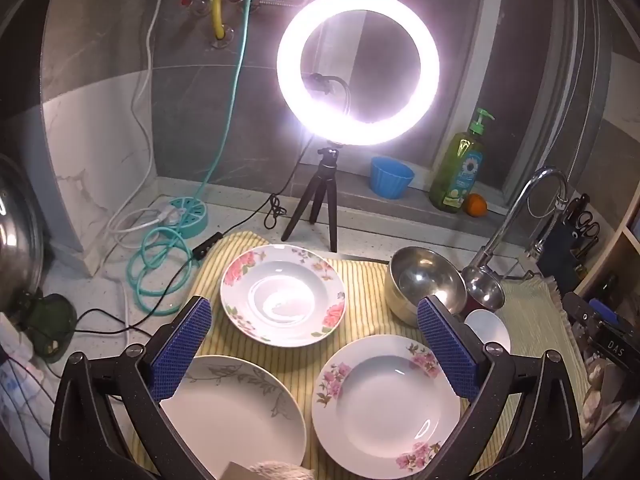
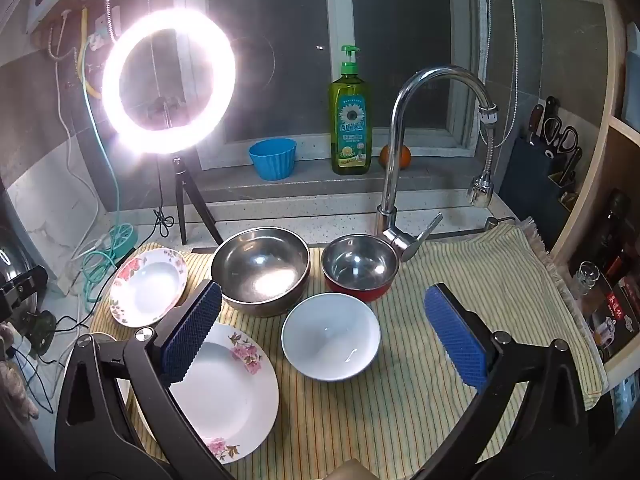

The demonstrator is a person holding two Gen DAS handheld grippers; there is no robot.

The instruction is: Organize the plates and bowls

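Kitchen counter under a dark window, with a yellow striped cloth (image 2: 420, 360) spread over it as the working ground — every dish sits on that cloth, apparently laid out singly so each can be picked and stacked with its kind.

Take the white bowl (image 2: 331, 336) as the landmark. Just behind it stand the large steel bowl (image 2: 262, 270) and the red-sided steel bowl (image 2: 360, 266), near each other. To its left lies the pink-flowered plate (image 2: 228, 392), and beyond that, toward the far left, the red-flowered plate (image 2: 148, 286). A grey-leaf plate (image 1: 236, 408) lies further left still, seen best from the left wrist view.

Both claws hang above the cloth with fingers spread wide and nothing between them: the left gripper (image 1: 314, 344) looks over the plates, the right gripper (image 2: 324, 332) frames the white bowl. Nothing is stacked yet, so the sorting looks barely begun.

Behind the bowls the faucet (image 2: 394, 152) rises, its lever reaching out close over the red-sided bowl — a lift there would need care. Left of that stands a ring light (image 2: 168, 80) on a tripod, whose legs rest just off the cloth. On the sill sit a blue cup (image 2: 273, 158) and a soap bottle (image 2: 350, 120), well clear of the dishes.
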